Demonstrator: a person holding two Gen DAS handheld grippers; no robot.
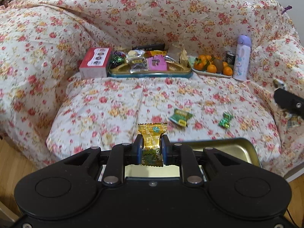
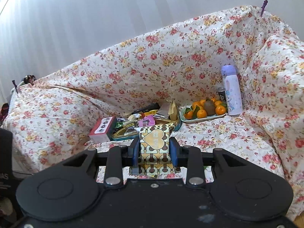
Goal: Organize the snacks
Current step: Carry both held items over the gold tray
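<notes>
- Left wrist view: my left gripper (image 1: 152,148) pinches gold candy (image 1: 152,133), long axis ahead; snack tin (image 1: 150,74) straight beyond.
- Right gripper (image 2: 154,152) clamps patterned packet (image 2: 154,138), nearer tin.

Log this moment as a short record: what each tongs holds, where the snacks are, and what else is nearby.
left tongs: shut on gold candy
right tongs: shut on patterned packet
snack tin: full, at sofa back
loose on cushion: green packet, green candy
empty tin lid: near edge
beside tin: red box, fruit plate, purple bottle
</notes>
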